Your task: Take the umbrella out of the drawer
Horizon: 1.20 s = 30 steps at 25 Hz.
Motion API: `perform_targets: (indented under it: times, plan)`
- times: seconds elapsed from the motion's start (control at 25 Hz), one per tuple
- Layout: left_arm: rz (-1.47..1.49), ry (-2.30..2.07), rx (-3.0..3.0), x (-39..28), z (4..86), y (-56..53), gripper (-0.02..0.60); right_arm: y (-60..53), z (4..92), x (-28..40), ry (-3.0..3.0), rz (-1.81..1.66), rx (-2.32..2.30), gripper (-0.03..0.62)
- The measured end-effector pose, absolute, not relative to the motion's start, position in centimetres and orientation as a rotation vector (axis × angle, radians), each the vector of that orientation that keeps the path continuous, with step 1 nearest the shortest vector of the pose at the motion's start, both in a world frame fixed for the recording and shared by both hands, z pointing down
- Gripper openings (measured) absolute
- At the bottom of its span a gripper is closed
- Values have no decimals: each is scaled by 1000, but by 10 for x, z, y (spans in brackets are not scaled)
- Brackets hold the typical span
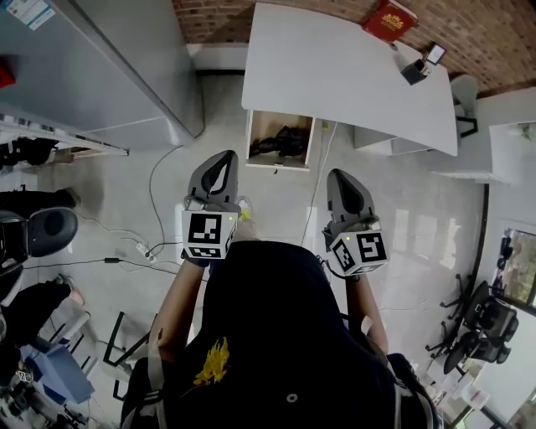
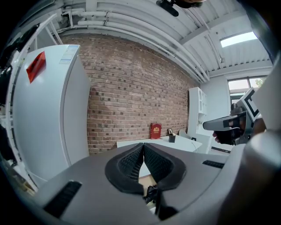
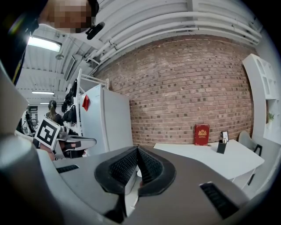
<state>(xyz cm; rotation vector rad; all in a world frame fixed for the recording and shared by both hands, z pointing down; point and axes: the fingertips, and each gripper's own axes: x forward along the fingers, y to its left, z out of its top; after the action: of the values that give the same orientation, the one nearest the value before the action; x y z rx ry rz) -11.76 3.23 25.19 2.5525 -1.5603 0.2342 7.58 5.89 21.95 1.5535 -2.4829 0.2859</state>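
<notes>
Two tongs show in the middle of the frame: the left tongs (image 1: 228, 156) and the right tongs (image 1: 338, 174). One white counter (image 1: 335, 67) at upper centre bears one red book (image 1: 389, 20) and one pen holder (image 1: 415, 72). One open drawer (image 1: 260, 126) holds one umbrella (image 1: 280, 142). One refrigerator (image 1: 84, 67) stands at upper left.

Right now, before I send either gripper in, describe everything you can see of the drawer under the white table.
The drawer stands pulled out from under the near edge of the white table, open at the top. It is a shallow box, tan and wood-like inside, with a pale front wall. A black bundle, probably the folded umbrella, lies inside across most of its width. Nothing else is seen touching it.
</notes>
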Motion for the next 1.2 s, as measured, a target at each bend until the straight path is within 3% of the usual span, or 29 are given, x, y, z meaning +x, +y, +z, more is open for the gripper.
perform_targets:
  times: [0.32, 1.2]
  plan:
    - [195, -1508, 2530, -140, 279, -2, 18, 35, 224, 56, -2392, 279, 1550, 26]
    - [337, -1531, 2449, -112, 308, -27, 18, -39, 254, 64, -2457, 307, 1403, 29]
